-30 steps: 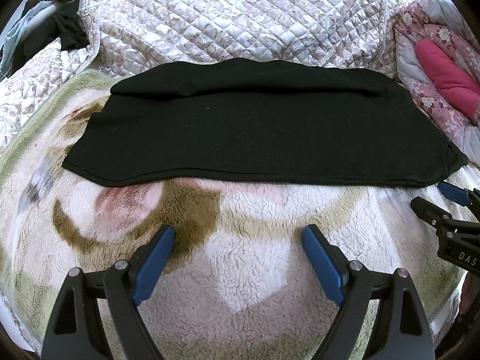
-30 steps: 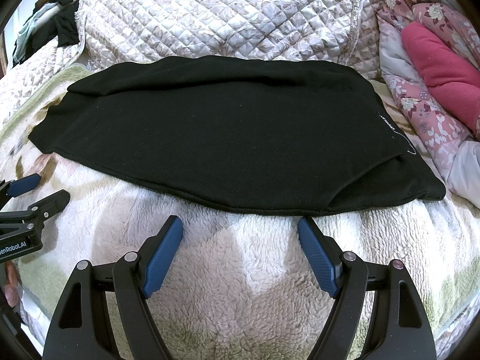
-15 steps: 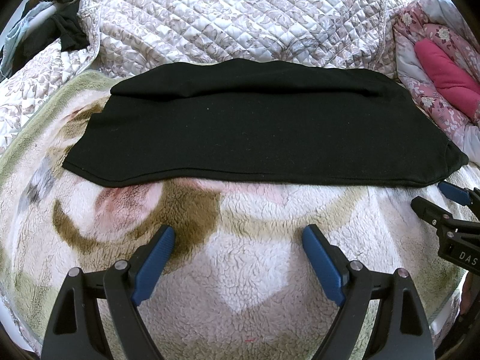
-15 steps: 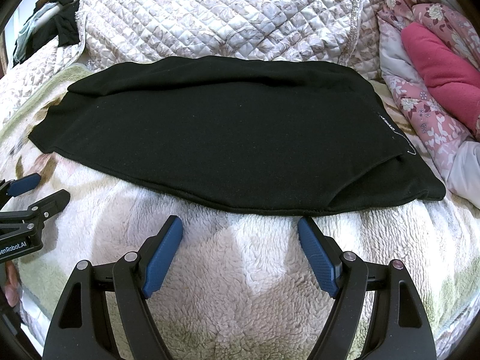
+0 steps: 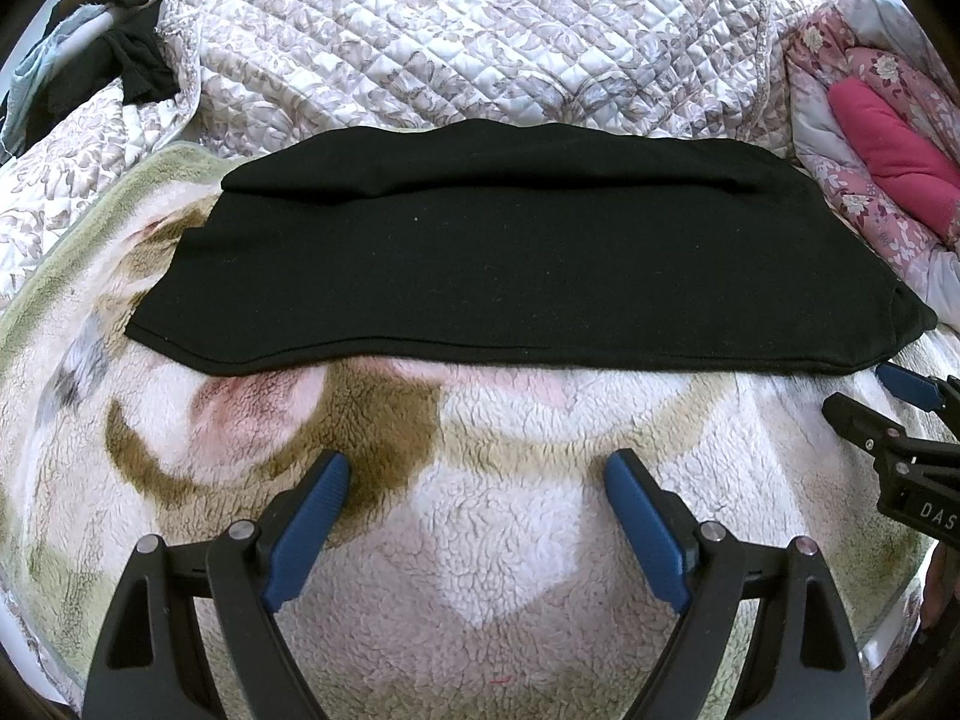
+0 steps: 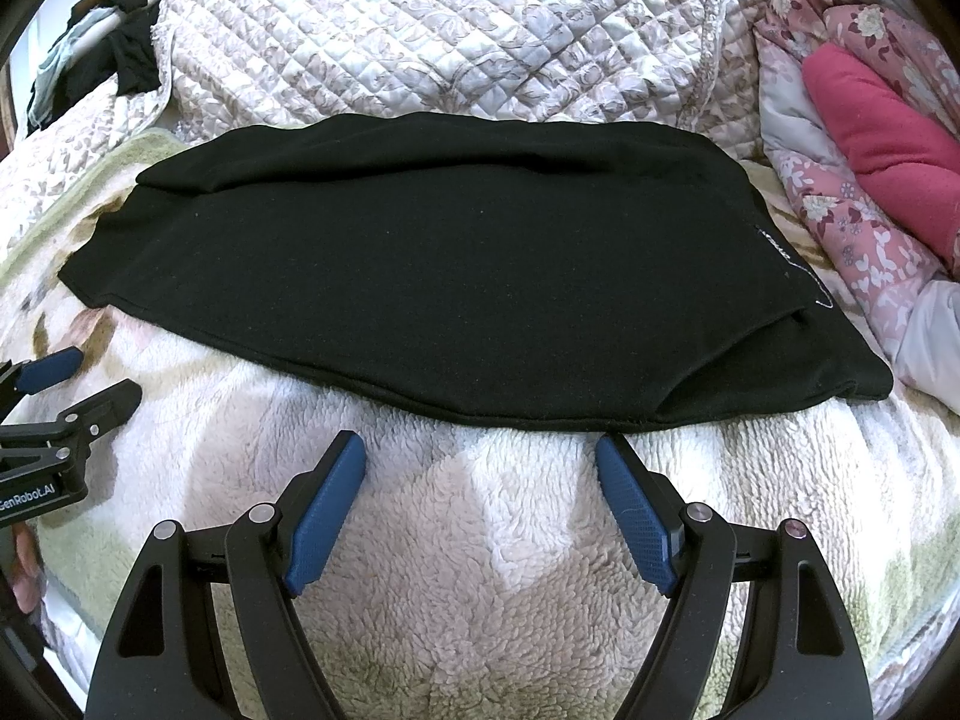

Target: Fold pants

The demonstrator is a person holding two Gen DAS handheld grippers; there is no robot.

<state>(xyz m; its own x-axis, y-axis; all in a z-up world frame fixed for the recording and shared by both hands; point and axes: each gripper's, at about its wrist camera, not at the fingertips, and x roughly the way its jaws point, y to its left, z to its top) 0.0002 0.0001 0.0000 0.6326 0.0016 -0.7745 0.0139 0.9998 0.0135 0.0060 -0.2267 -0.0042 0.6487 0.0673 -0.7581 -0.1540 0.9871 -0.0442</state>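
Note:
Black pants point(image 5: 528, 252) lie flat across a fleece blanket, one leg folded over the other, long axis left to right. They also show in the right wrist view point(image 6: 456, 276), with a small white label near their right end. My left gripper point(image 5: 477, 468) is open and empty, a little short of the pants' near edge. My right gripper point(image 6: 480, 450) is open and empty, just short of the near hem. Each gripper shows at the edge of the other's view.
The fleece blanket point(image 5: 492, 540), cream with brown and pink patterns, covers the bed. A quilted floral bedspread point(image 5: 480, 30) rises behind the pants. Pink floral bedding point(image 6: 864, 150) is bunched at the right. Dark clothes point(image 5: 132, 60) hang at the far left.

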